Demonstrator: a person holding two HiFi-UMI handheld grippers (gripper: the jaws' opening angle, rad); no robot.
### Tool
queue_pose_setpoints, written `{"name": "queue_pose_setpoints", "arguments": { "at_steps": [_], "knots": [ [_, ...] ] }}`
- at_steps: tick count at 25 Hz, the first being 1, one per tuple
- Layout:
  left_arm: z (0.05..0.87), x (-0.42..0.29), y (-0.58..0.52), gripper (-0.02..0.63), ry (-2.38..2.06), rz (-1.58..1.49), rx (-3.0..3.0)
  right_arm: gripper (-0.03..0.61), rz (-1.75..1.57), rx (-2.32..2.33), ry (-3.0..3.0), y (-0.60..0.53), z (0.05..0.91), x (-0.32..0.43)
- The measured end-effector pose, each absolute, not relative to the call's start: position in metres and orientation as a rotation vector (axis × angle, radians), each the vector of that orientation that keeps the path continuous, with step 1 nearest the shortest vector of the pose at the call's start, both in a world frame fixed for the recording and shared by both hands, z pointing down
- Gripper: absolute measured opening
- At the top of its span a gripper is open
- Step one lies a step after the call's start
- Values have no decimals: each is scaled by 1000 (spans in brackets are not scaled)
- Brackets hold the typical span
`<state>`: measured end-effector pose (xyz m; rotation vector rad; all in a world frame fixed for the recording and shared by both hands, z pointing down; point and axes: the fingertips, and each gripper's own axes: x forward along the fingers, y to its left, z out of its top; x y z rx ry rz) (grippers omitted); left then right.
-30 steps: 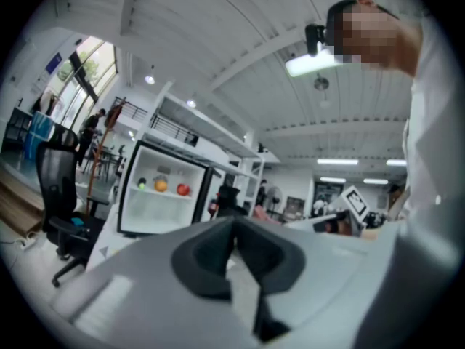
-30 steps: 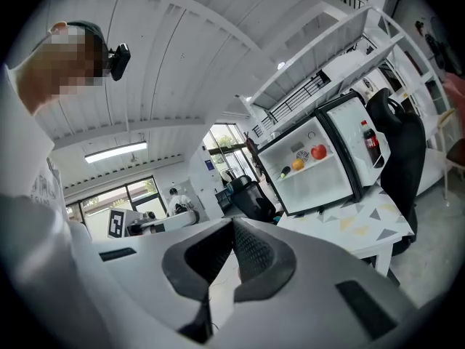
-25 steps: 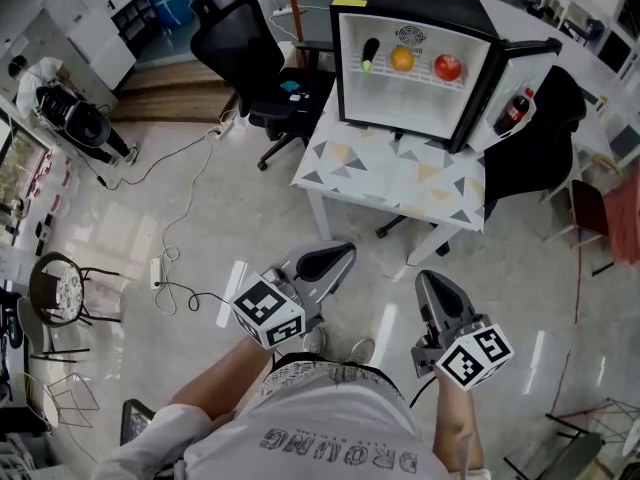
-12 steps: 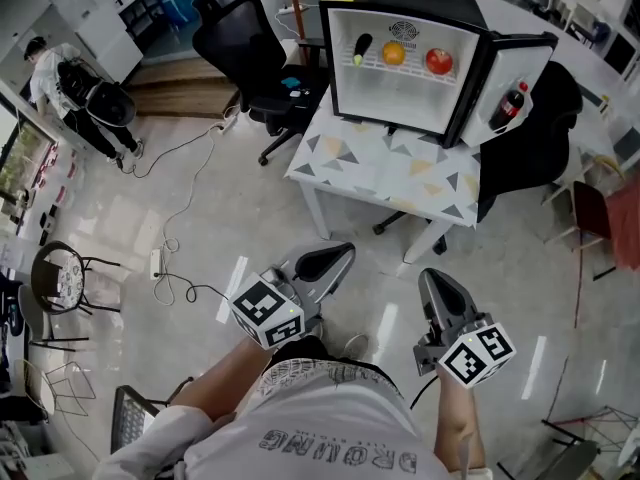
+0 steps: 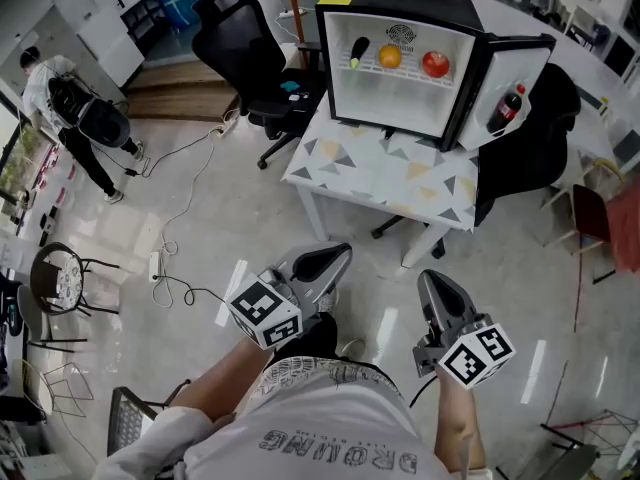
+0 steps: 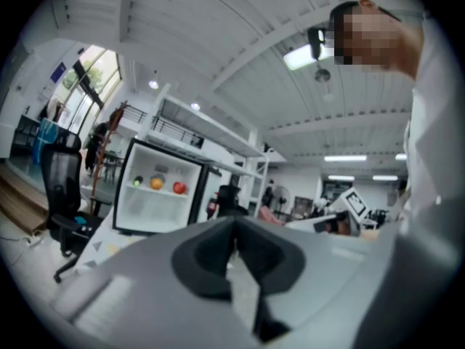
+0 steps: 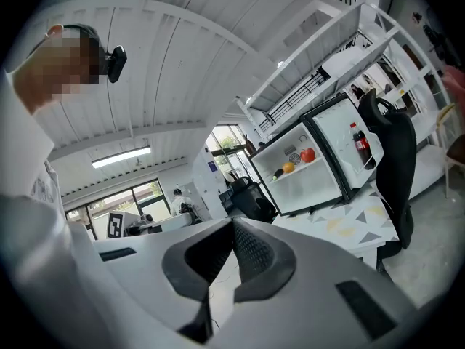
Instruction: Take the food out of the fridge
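Note:
A small black fridge [image 5: 400,38] stands open on a table with a triangle pattern [image 5: 385,173], far ahead of me. On its shelf lie a dark long vegetable [image 5: 357,52], an orange [image 5: 390,57] and a red round fruit [image 5: 435,64]. A cola bottle [image 5: 505,108] sits in the open door. My left gripper [image 5: 335,258] and right gripper [image 5: 432,282] are held low by my waist, both shut and empty, well short of the table. The left gripper view shows the fridge [image 6: 156,195] beyond the shut left gripper [image 6: 234,227]. The right gripper view has the fridge [image 7: 305,173] past the right gripper [image 7: 234,227].
A black office chair [image 5: 255,58] stands left of the table, and a dark chair [image 5: 525,148] on its right. A cable and power strip [image 5: 165,268] lie on the floor at left. A person [image 5: 70,98] stands far left near a round stool [image 5: 60,288].
The fridge and table have slid slightly left in the head view, and my feet have shifted under me. Both grippers keep the same shut pose. The person at far left has moved.

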<state>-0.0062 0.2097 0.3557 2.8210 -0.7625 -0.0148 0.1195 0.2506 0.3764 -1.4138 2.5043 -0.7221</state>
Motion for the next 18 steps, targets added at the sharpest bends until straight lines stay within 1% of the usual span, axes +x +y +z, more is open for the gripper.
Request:
{"name": "queue_pose_setpoints", "arguments": {
  "at_steps": [9, 18],
  "knots": [
    [364, 0, 188, 11, -741, -32, 2821, -11, -723, -1444, 2495, 231, 384, 129],
    [372, -13, 142, 11, -744, -22, 2798, -11, -746, -1453, 2496, 188, 390, 118]
  ]
}}
